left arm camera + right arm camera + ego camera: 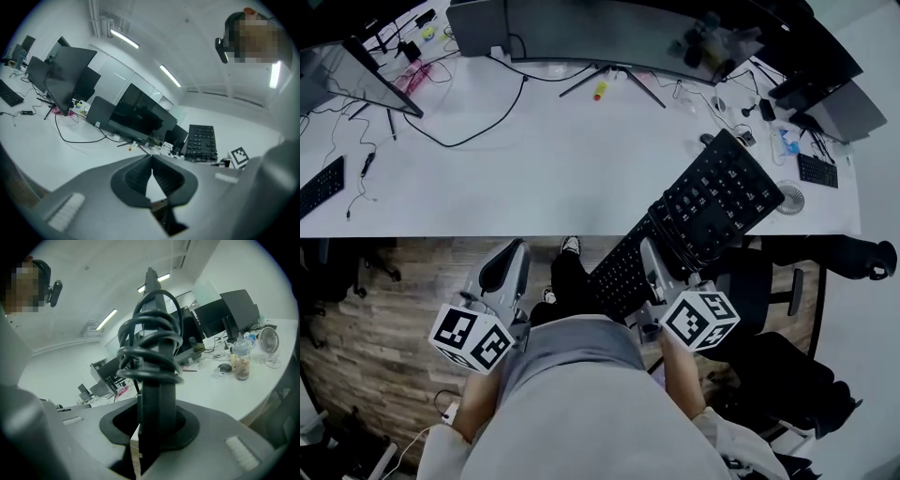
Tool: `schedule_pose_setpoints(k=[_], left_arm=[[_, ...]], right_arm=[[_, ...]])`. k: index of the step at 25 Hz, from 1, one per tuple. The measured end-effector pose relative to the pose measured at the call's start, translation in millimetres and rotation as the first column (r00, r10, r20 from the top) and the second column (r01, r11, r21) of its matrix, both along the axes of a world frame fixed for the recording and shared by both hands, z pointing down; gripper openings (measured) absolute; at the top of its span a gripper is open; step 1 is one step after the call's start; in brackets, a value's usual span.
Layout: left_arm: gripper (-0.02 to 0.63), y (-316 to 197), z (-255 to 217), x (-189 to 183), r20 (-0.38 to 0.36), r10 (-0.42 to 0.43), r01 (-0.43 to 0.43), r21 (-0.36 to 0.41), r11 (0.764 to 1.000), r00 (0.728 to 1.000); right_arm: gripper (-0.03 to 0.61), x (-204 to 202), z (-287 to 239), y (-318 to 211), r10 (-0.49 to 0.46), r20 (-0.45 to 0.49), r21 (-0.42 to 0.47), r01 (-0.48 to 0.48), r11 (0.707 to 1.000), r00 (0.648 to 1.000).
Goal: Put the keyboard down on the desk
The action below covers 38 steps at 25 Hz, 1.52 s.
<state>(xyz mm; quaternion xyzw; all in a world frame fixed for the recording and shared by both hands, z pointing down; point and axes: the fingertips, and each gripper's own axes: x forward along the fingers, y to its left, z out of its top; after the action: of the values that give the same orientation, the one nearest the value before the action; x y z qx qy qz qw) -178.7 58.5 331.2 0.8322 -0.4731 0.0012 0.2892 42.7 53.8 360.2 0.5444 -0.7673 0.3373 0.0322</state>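
The right gripper (661, 274) is clamped on the near end of the black keyboard (705, 214), which has its cable (150, 350) coiled round it. The keyboard's far end reaches over the desk's (534, 169) front edge, near the right corner. The left gripper (151, 159) is empty, jaws together. A good placement likely means carrying the keyboard forward over bare desktop, levelling it keys-up, lowering until it rests, then letting go.

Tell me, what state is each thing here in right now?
keyboard, held up at a tilt, not yet flat on the desk
cable, coiled around the keyboard
right tool, shut on the keyboard
left tool, shut, empty
monitor, screen dark
jar, upright on the desk, lid on
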Motion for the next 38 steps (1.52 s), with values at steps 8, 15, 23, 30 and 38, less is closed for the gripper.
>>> schedule_pose_setpoints(k=[8, 15, 23, 30, 38], left_arm=[[0.000, -50.2, 0.6, 8.7, 0.018, 0.009, -0.008, -0.011, 1.000, 1.000], [0.000, -95.3, -2.3, 22.5, 0.032, 0.010, -0.010, -0.011, 1.000, 0.999], [0.000, -146.2, -4.9, 43.8, 0.075, 0.005, -0.005, 0.003, 1.000, 0.997], [0.000, -165.6, 0.0, 55.1, 0.090, -0.011, 0.012, -0.009, 1.000, 0.996], [0.000, -174.9, 4.0, 64.5, 0.096, -0.008, 0.010, -0.025, 1.000, 0.995]], right_arm=[[0.094, 7.8, 5.8, -48.1, 0.018, 0.034, -0.022, -0.017, 1.000, 0.999], [0.095, 20.8, 8.9, -96.3, 0.033, 0.137, -0.018, -0.031, 0.999, 0.990], [0.095, 37.3, 17.8, -151.7, 0.038, 0.272, -0.015, -0.035, 0.999, 0.962], [0.095, 40.7, 30.3, -182.1, 0.085, 0.431, -0.038, -0.077, 0.996, 0.898], [0.095, 32.4, 40.8, -193.3, 0.101, 0.494, -0.074, -0.074, 0.995, 0.864]])
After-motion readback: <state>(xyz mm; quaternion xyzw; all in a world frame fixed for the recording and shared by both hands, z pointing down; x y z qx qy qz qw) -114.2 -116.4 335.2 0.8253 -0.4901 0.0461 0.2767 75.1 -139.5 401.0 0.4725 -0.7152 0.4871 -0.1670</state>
